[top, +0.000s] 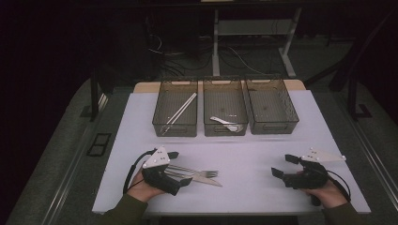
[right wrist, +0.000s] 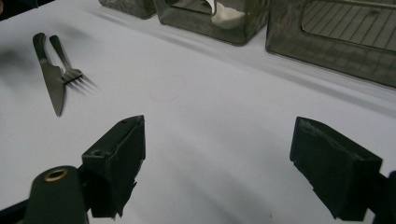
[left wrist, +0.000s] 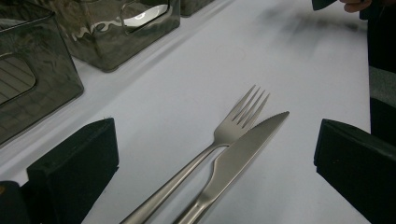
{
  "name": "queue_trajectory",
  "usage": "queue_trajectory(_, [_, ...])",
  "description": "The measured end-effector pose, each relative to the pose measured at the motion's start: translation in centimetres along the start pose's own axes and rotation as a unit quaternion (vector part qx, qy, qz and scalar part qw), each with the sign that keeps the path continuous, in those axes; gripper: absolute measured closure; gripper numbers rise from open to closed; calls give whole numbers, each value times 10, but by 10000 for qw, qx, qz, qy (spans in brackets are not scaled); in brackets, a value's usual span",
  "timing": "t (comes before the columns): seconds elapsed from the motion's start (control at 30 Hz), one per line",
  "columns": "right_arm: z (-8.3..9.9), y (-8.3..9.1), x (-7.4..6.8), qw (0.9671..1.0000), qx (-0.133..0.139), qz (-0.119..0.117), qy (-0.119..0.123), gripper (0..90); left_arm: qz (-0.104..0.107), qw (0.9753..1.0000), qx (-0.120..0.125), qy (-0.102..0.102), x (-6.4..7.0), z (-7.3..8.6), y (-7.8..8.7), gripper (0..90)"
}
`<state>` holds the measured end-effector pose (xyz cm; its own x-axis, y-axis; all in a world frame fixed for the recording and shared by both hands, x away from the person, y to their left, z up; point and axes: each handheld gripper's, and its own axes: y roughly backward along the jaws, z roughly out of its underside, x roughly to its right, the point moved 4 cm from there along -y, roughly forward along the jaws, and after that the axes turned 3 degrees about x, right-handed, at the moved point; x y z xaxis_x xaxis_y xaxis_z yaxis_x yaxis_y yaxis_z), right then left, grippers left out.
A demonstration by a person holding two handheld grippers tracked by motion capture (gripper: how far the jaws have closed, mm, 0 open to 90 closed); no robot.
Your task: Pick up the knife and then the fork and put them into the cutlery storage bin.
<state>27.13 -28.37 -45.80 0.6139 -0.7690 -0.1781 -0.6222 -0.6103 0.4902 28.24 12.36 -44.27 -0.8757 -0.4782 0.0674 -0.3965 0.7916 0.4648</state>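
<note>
The white worktop (top: 244,154) has broad bare surface between the two hands and up to the row of three bins along its far edge. The left tongs (top: 179,168) sit near the front edge, spread wide, holding nothing; the jaws straddle the handles of a fork (left wrist: 224,135) and a knife (left wrist: 238,156) without visible contact. Fork and knife lie flat side by side, touching, tips pointing toward the right hand. The right tongs (top: 284,165) are also wide and hold nothing, well apart from the cutlery. The left bin (top: 160,105) holds chopsticks (top: 180,108); the middle bin (top: 206,105) holds a white spoon (top: 225,123); the right bin (top: 291,110) stands beside it. Nothing stands between cutlery and bins.
</note>
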Motion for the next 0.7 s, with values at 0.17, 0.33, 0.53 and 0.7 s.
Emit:
queue_trajectory(0.17, [0,-2,-1,10000,-14,-5,65,183,-43,10000,-36,-33,-2,-1,3,0])
queue_trajectory(0.33, [1,-3,-4,9999,-83,-36,118,183,-118,9999,-7,11,-10,-3,11,73])
queue_trajectory(0.53, [1,-3,-4,9999,-92,-34,120,183,-172,9997,-148,-28,-19,-1,20,286])
queue_trajectory(0.7, [1,-3,-4,9999,-96,-36,134,183,-383,9984,-404,-19,-29,3,25,564])
